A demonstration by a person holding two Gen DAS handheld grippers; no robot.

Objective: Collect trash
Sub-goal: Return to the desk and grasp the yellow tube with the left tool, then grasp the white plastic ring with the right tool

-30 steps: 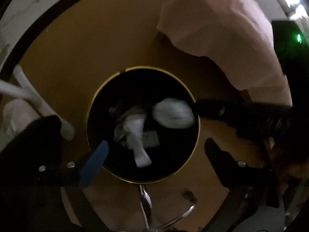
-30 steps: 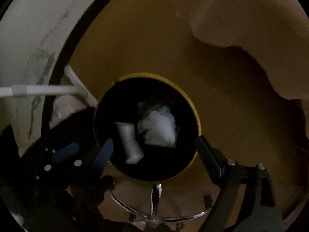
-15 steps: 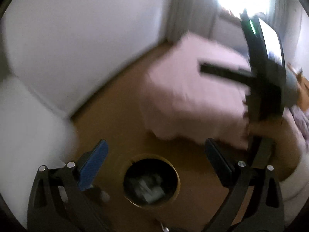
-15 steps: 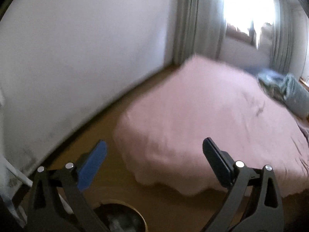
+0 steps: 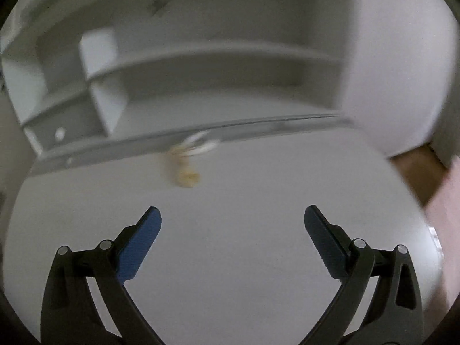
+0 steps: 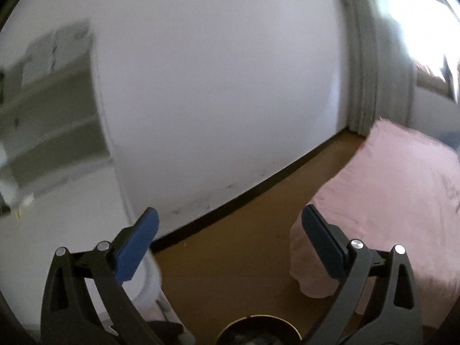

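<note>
Beyond your left gripper point(image 5: 232, 224), whose blue-padded fingers stand spread and empty over the white tabletop point(image 5: 244, 258), a blurred scrap of yellowish and white trash point(image 5: 187, 166) lies near the desk's far edge. Your right gripper point(image 6: 229, 224), equally spread and empty, hangs above the gold-rimmed black round bin point(image 6: 260, 329) on the brown floor point(image 6: 230, 258).

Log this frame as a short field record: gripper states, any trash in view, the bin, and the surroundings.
left hand-held gripper: open, nothing between the fingers
right hand-held gripper: open, nothing between the fingers
trash in view: small pale yellowish scrap on the white desk, near its back edge, blurred
bin: dark with gold rim, at the bottom edge of the right wrist view, on the brown floor
surroundings: white shelves behind the desk; pink bed; white wall
image quality: motion blur in both views
</note>
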